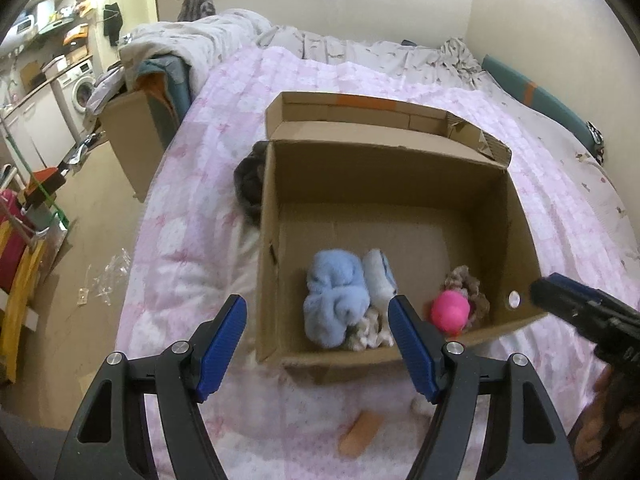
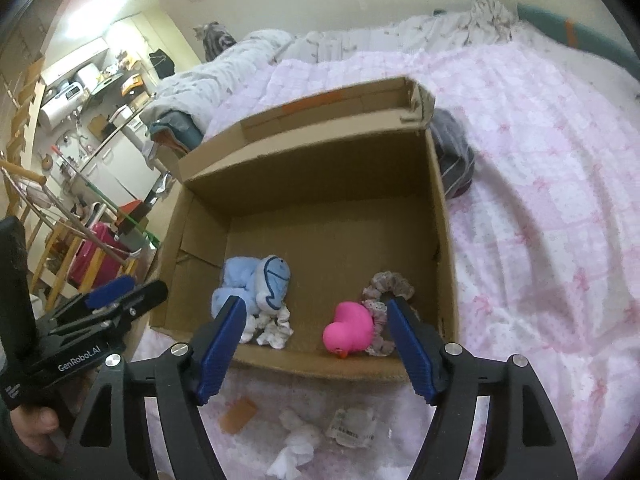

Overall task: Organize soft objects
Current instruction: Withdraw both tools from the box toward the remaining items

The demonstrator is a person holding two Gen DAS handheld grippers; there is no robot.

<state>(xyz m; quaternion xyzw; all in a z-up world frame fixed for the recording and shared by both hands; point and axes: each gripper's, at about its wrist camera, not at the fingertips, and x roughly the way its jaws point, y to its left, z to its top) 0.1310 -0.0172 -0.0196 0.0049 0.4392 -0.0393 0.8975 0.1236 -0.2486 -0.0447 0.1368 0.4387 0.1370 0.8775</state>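
An open cardboard box [image 1: 384,184] [image 2: 320,184] sits on the pink bedspread. Inside near its front wall lie a light blue fluffy cloth [image 1: 336,300] [image 2: 236,280], a white-and-blue soft toy [image 1: 378,272] [image 2: 274,280], a white frilly cloth [image 2: 272,330], a pink rubber duck [image 1: 450,310] [image 2: 348,330] and a floral scrunchie [image 1: 468,284] [image 2: 386,284]. My left gripper [image 1: 318,332] is open and empty above the box's front edge. My right gripper [image 2: 316,334] is open and empty above the front wall; it also shows in the left wrist view [image 1: 576,304].
An orange pad [image 1: 360,434] [image 2: 240,414] and crumpled white cloth [image 2: 296,446] with a label [image 2: 352,426] lie on the bedspread in front of the box. A dark grey bundle [image 1: 250,184] [image 2: 452,152] lies beside the box. A cat [image 1: 194,0] sits at the bed's far end.
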